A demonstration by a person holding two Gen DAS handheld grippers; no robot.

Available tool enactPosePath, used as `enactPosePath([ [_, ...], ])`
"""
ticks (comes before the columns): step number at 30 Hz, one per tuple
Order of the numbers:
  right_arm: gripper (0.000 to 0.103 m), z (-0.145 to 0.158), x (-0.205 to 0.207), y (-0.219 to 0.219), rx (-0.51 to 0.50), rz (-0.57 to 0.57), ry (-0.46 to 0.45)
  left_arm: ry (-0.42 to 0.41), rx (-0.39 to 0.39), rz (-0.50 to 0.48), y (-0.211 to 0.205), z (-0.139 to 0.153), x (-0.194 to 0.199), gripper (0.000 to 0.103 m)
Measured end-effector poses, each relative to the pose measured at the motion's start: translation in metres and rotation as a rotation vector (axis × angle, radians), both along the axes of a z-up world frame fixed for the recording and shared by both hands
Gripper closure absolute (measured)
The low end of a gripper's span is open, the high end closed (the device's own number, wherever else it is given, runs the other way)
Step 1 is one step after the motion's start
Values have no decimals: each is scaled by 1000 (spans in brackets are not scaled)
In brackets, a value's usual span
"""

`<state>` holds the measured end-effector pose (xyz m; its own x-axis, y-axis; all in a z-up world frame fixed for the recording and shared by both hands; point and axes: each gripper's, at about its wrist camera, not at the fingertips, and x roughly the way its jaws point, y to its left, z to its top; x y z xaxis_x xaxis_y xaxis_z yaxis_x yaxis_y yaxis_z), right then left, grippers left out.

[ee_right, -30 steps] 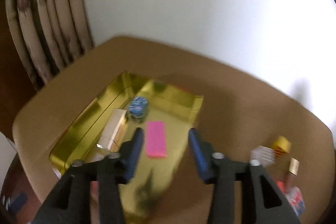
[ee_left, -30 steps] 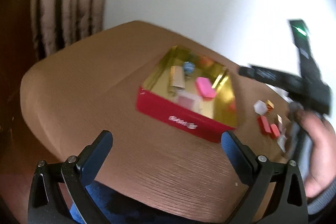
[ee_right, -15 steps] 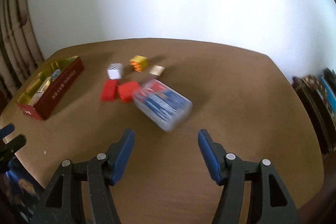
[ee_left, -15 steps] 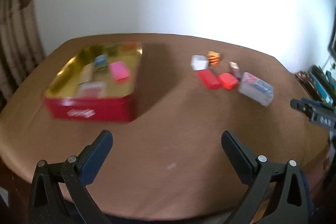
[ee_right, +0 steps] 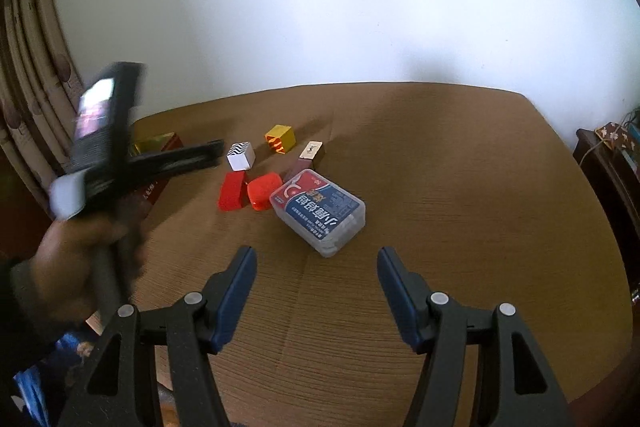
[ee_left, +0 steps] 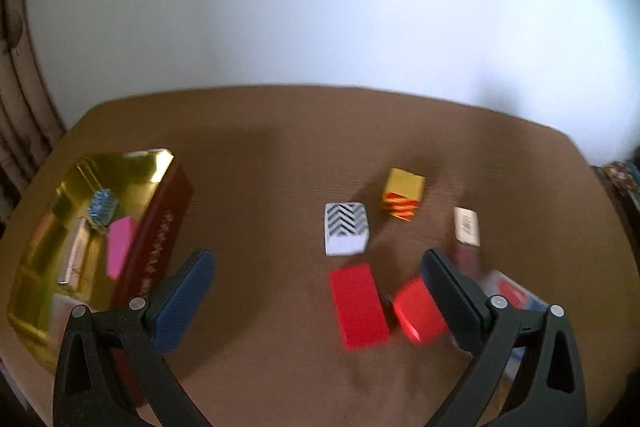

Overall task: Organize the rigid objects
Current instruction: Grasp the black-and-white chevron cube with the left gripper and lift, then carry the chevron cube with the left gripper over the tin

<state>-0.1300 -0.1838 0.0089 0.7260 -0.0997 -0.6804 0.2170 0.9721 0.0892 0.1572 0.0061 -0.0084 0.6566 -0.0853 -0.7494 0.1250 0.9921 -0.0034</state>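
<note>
A red tin with gold inside [ee_left: 72,227] sits at the left, holding a pink block [ee_left: 119,247] and other small items. Loose on the brown table lie a flat red block [ee_left: 358,305], a red rounded piece [ee_left: 416,309], a zigzag-patterned white cube [ee_left: 345,234], a yellow-and-red cube [ee_left: 403,193] and a clear box with a blue and red label [ee_right: 320,211]. My left gripper [ee_left: 318,301] is open and empty, over the red blocks. My right gripper [ee_right: 316,291] is open and empty, just short of the clear box.
A small cream and maroon box [ee_left: 466,226] lies right of the cubes. The left gripper and the hand holding it [ee_right: 100,163] cross the left side of the right wrist view, hiding most of the tin. Curtains [ee_right: 24,79] hang at the left. Dark furniture [ee_right: 612,155] stands at the right.
The left gripper has swung right from the tin and closed in on the red blocks. The right gripper has left the tin and now faces the clear box, a little farther back than half a second ago.
</note>
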Motion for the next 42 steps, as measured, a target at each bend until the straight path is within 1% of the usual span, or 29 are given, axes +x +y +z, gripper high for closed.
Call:
enactPosePath([
  [2,39,2,0,-4,24,-1,-7,28,8,18,-5,-13,15,5],
  [6,39,0,-1,-8,47,-5,5,85,28,31,-17,-37,41,15],
  [8,39,-2,0,-10,57,-4,14,99,39,36,-22,-45,48,23],
  [9,39,-2,0,-10,63,-4,18,106,42,35,-24,-49,51,31],
  [10,39,-1,-2,-11,67,-5,19,119,42,33,-26,-53,55,42],
  [11,39,-2,-1,-11,75,-3,21,124,34,26,-27,-54,56,46],
  [13,39,-4,0,-12,86,-1,26,111,45,3,-33,-52,56,77],
  [15,39,-7,2,-12,87,-4,31,111,61,-18,-39,-49,55,77],
  [18,39,-7,2,-12,98,-4,33,61,101,-48,-46,-36,46,77],
  [22,39,-5,4,-8,103,4,34,19,111,-61,-48,-12,35,77],
  [27,39,4,3,1,98,17,29,-40,130,-76,-45,25,9,77],
  [28,39,5,3,2,100,19,27,-46,133,-76,-51,31,14,77],
  [30,39,7,2,5,103,26,27,-67,140,-70,-52,42,-2,77],
  [32,39,7,3,8,93,32,31,-83,142,-66,-46,55,-10,77],
  [34,39,6,3,10,91,38,36,-101,140,-58,-39,68,-7,77],
  [37,39,6,2,11,94,43,36,-120,141,-41,-14,84,-11,77],
  [42,39,4,3,14,76,48,41,-148,148,-1,12,104,-13,77],
])
